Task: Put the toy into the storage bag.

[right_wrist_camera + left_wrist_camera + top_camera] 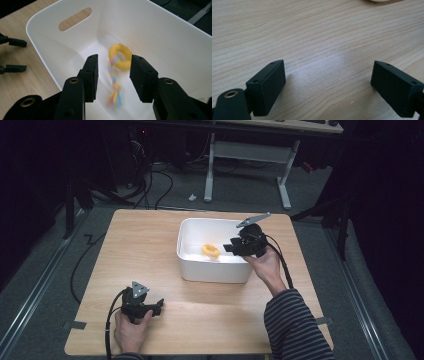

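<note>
Held the right gripper (113, 75) over the white bin (160, 35) on the bench (145, 250), jaws parted and pressing on nothing. Saw the yellow ring toy (120, 57) with its braided pastel tail lying loose and blurred in the bin between and beyond those jaws. Rested the left gripper (328, 82) near the bench's front edge, released, jaws wide over bare wood.
</note>
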A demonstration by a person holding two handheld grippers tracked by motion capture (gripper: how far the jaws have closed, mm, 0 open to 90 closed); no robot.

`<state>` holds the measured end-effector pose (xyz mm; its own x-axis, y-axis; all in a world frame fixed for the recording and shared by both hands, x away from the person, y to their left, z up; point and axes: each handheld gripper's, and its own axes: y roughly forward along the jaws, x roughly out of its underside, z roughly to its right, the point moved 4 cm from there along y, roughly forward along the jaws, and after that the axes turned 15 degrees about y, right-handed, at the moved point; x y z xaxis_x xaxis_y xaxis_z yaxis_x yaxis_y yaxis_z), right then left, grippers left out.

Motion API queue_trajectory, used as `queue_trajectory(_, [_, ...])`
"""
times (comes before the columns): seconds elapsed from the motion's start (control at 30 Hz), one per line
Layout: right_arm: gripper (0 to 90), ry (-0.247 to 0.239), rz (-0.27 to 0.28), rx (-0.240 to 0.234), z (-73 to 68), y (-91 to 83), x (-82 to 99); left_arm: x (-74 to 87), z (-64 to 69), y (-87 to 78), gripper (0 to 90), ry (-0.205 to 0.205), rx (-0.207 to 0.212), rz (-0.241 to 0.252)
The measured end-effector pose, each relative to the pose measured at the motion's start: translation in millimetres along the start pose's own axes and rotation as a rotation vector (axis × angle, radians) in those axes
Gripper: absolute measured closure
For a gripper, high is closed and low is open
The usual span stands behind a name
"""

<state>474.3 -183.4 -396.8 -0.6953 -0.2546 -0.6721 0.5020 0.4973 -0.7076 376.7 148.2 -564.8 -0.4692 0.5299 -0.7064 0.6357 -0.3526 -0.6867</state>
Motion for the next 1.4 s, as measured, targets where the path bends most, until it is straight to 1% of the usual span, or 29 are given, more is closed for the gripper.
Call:
queue_trajectory(0.03, [57.3,0.010,0.002,0.001,2.2,-1.9,0.7,0.0,0.0,0.0,13.1,0.000,0.000,0.000])
queue_trajectory(0.07, [55.4,0.019,0.011,0.015,6.9,-5.9,2.1,0.0,0.0,0.0,13.0,0.000,0.001,0.000])
queue_trajectory(0.13, [55.3,0.024,0.014,0.015,8.4,-7.6,2.8,0.0,0.0,0.0,13.1,0.000,0.001,0.000])
queue_trajectory(0.17, [54.3,0.038,0.027,0.016,13.0,-12.8,4.9,0.0,0.0,0.0,13.1,0.000,0.001,0.000])
queue_trajectory(0.23, [52.9,0.047,0.042,0.023,16.4,-16.8,6.6,0.0,0.0,0.0,13.2,0.000,0.001,0.001])
queue_trajectory(0.37, [52.5,0.073,0.068,0.028,24.9,-27.1,9.9,0.0,0.0,0.0,13.3,0.001,0.001,0.001])
queue_trajectory(0.4, [52.5,0.073,0.068,0.028,24.9,-27.1,9.9,0.0,0.0,0.0,13.3,0.001,0.001,0.001])
queue_trajectory(0.5, [51.7,0.097,0.094,0.031,32.1,-37.6,13.1,0.0,0.0,0.0,13.3,0.000,0.001,0.001])
queue_trajectory(0.57, [51.6,0.102,0.105,0.035,35.0,-41.8,14.7,0.0,0.1,0.0,13.3,0.001,0.001,0.001])
queue_trajectory(0.63, [51.5,0.117,0.119,0.036,38.2,-46.8,16.9,0.0,0.0,0.0,13.3,0.001,0.001,0.001])
queue_trajectory(0.67, [51.5,0.117,0.119,0.036,38.2,-46.8,16.9,0.0,0.0,0.0,13.3,0.001,0.001,0.001])
queue_trajectory(0.7, [51.4,0.129,0.126,0.038,41.9,-51.1,19.2,0.0,0.1,0.0,13.3,0.001,0.001,0.001])
queue_trajectory(0.73, [51.4,0.129,0.126,0.038,41.9,-51.1,19.2,0.0,0.1,0.0,13.3,0.001,0.001,0.001])
queue_trajectory(0.77, [51.3,0.134,0.134,0.040,46.2,-55.0,21.7,0.0,0.1,0.0,13.3,0.001,0.001,0.001])
queue_trajectory(0.93, [51.1,0.147,0.147,0.050,53.0,-62.3,26.2,0.0,0.1,0.0,13.4,0.001,0.001,0.001])
queue_trajectory(0.97, [51.1,0.160,0.156,0.051,56.4,-66.0,28.1,0.0,0.1,0.0,13.3,0.001,0.001,0.001])
queue_trajectory(1.13, [51.1,0.170,0.160,0.064,62.8,-71.1,32.1,0.0,0.1,0.0,13.3,0.001,0.001,0.001])
queue_trajectory(1.17, [51.0,0.180,0.166,0.065,65.8,-74.3,34.7,0.0,0.1,0.0,13.3,0.001,0.001,0.001])
queue_trajectory(1.23, [50.9,0.185,0.169,0.064,67.0,-75.5,35.7,-0.1,0.1,0.0,13.4,0.001,0.000,0.001])
queue_trajectory(1.27, [50.9,0.193,0.173,0.073,70.2,-79.5,39.4,-0.1,0.1,0.0,13.4,0.001,0.001,0.001])
queue_trajectory(1.4, [50.6,0.194,0.175,0.086,73.1,-84.6,44.0,0.0,0.1,-0.1,13.5,0.001,0.002,0.002])
